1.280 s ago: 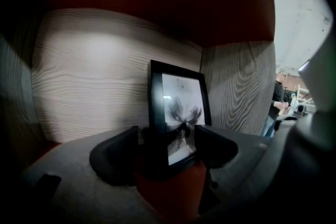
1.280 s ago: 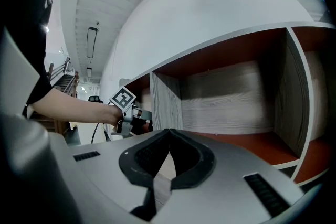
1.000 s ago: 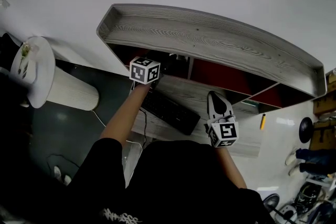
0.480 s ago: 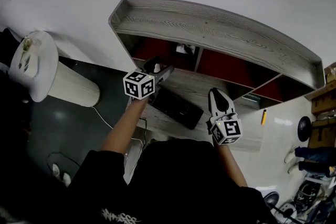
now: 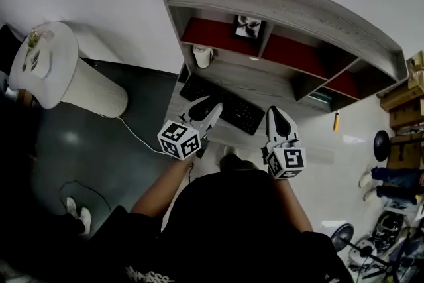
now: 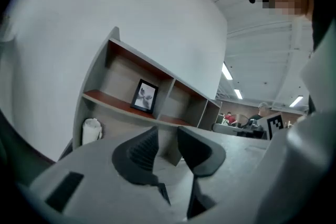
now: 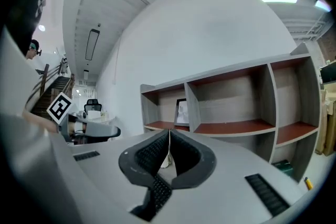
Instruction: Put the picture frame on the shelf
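Note:
The black picture frame [image 5: 248, 26] stands upright on the red shelf board in the left compartment of the grey wooden shelf [image 5: 291, 6], against the divider. It shows again in the left gripper view [image 6: 145, 96] and the right gripper view [image 7: 181, 111]. My left gripper [image 5: 211, 111] hangs over the desk's front, well back from the frame; its jaws [image 6: 167, 144] are closing with a gap and nothing between them. My right gripper [image 5: 278, 113] is beside it over the desk, with its jaws shut [image 7: 169, 136] on nothing.
A black keyboard [image 5: 224, 103] lies on the desk under the shelf, with a white cup [image 5: 202, 56] at its left end. A round white table [image 5: 46, 69] stands at the left. A yellow pen [image 5: 336, 121] lies at the right. People sit far behind [image 6: 231, 118].
My left gripper has drawn back from under the shelf top to the desk's front edge. The view has tilted, and the frame in its compartment now shows. The right gripper barely moved.

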